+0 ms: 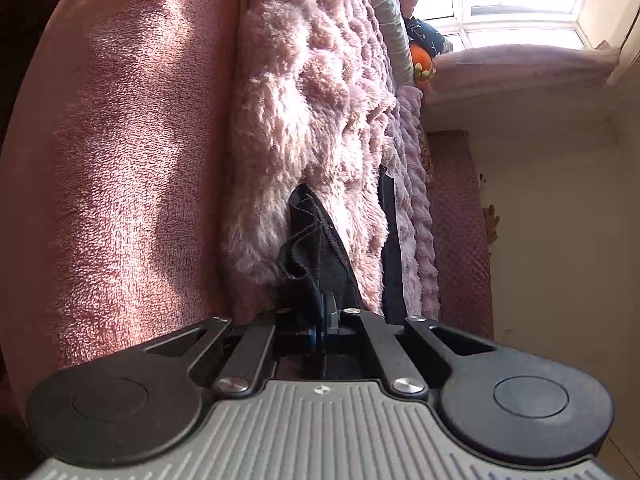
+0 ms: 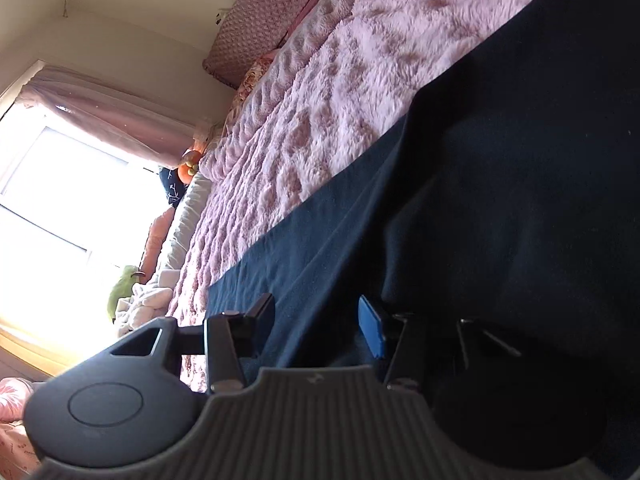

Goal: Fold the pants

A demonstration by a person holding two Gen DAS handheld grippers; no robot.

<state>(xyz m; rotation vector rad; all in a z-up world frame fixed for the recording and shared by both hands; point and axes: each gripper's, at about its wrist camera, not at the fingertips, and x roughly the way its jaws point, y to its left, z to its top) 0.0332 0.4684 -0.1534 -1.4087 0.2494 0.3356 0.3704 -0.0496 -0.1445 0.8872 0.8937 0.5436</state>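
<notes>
A hemmed edge of the dark pants (image 1: 316,248) is pinched in the left claw (image 1: 325,320). The right claw (image 2: 316,320) is spread around a flat stretch lying on the fluffy pink blanket (image 2: 320,92). A finished fold is not shown; most folding seems left.

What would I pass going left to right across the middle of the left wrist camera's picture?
Smooth pink fleece → fluffy pink blanket → dark pants, pinched in the left gripper → quilted pink headboard → cream wall.

Each claw (image 1: 323,322) (image 2: 316,320) has a ribbed grey body, black linkage arms, silver screws and blue fingertip pads (image 2: 370,330)
</notes>
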